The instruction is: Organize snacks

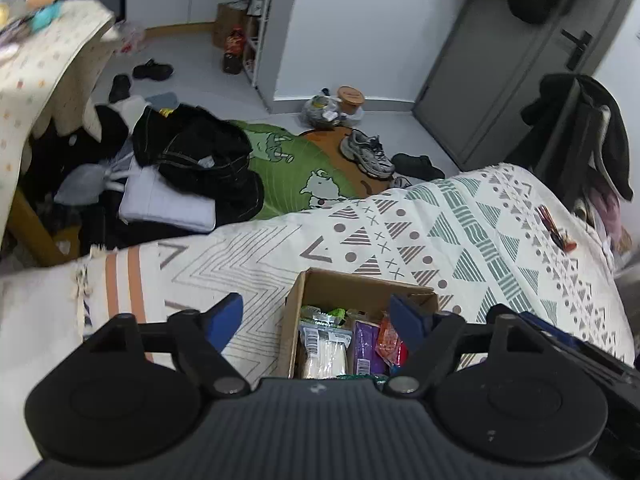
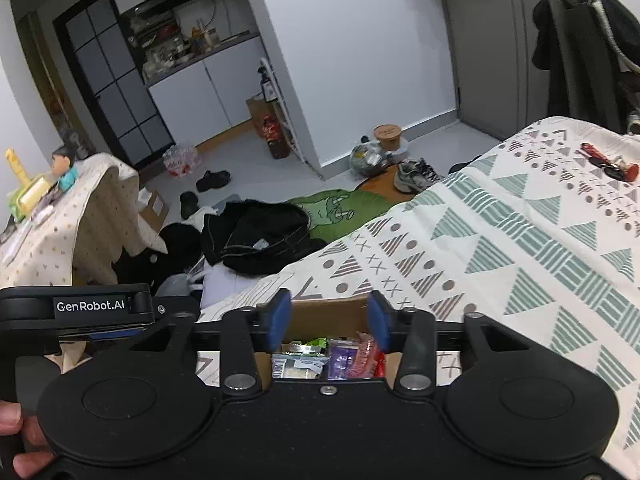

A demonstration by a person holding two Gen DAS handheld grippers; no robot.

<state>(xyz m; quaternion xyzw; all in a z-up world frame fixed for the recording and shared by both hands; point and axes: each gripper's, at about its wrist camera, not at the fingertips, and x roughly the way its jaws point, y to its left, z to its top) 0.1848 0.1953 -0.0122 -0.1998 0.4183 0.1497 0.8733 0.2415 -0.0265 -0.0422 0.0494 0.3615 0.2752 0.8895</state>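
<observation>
My left claw (image 1: pixel 316 322) is released, its blue fingers (image 1: pixel 226 318) spread wide and holding nothing, over the cardboard box (image 1: pixel 360 289) at lower centre of the left wrist view. The box is plain brown card, open at the top, standing on the patterned bedspread (image 1: pixel 460 232). Inside, from left to right: a clear crinkled packet (image 1: pixel 324 346) of pale contents with a barcode label, a bit of green wrapper (image 1: pixel 336 313) behind it, a flat purple pack (image 1: pixel 366 344), then a shiny red-orange wrapper (image 1: pixel 390 340) partly behind my right-hand finger.

The bedspread is a soft woven cloth, cream with grey zigzags, teal striped triangles, dots and crosses.

My right claw (image 2: pixel 329 320) is also unclenched and empty, its blue pads (image 2: pixel 278 318) framing the box (image 2: pixel 328 314) at lower centre of the right wrist view. That view shows only the far wall and a strip of the same packets. It alone shows a kitchen counter (image 2: pixel 200 46) at upper left and fingertips (image 2: pixel 12 420) at the lower left edge. Red keys (image 2: pixel 612 168) lie at the right.
</observation>
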